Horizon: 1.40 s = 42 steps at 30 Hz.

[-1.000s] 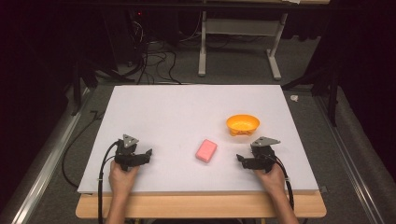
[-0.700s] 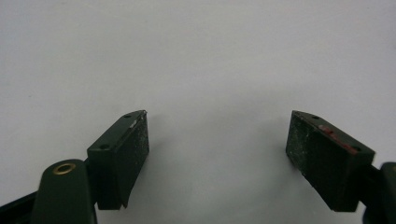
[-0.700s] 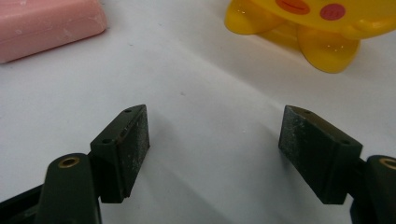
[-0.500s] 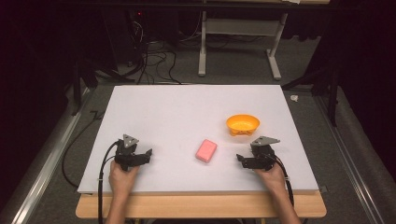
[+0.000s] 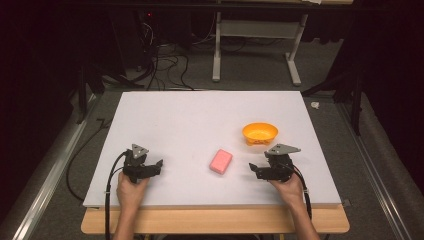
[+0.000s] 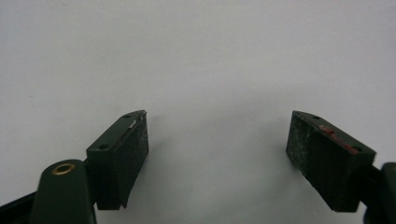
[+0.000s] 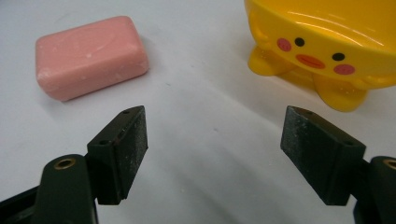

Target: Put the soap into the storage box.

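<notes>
Pre-grasp stage, as judged: nothing is held yet. The right gripper [image 5: 256, 171] is parked low over the white table [image 5: 190, 120], jaws apart with bare table between them; they have just been opening. The left gripper [image 5: 156, 165] is also spread, nothing between its pads, well apart from the work. The pink soap bar [image 5: 221, 161] lies flat on the table between the two grippers, near the right one, apart from the yellow duck-faced soap dish [image 5: 260, 133] behind it. In the high view the bar's long axis runs diagonally, near end toward the person's left, far end toward the dish. Next move, likely: the right gripper is to be advanced to the bar and closed across its short width.
</notes>
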### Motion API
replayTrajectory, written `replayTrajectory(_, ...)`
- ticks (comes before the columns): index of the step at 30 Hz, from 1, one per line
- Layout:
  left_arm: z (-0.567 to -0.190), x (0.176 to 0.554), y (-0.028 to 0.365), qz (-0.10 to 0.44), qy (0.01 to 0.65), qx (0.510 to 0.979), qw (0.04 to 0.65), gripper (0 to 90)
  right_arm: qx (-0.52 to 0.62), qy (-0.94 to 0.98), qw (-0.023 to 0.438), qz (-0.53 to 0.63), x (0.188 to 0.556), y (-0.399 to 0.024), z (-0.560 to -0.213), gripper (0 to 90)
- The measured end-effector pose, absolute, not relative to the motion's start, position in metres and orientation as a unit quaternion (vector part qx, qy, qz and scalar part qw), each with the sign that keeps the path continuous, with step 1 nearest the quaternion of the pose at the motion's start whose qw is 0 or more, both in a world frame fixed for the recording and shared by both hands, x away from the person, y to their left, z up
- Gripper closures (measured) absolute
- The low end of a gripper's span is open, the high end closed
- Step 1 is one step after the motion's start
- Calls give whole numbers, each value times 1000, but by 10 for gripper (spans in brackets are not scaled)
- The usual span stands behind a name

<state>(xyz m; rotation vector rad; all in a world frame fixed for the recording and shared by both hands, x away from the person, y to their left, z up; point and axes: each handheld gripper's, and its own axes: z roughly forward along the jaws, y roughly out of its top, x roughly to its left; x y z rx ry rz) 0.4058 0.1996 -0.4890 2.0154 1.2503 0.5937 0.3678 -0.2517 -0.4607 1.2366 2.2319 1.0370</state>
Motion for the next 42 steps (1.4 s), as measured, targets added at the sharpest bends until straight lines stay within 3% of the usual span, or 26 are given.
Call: replayTrajectory(42,-489,406,200,225,482,774,343,214,382,792,161,449,365,-206,-436,191)
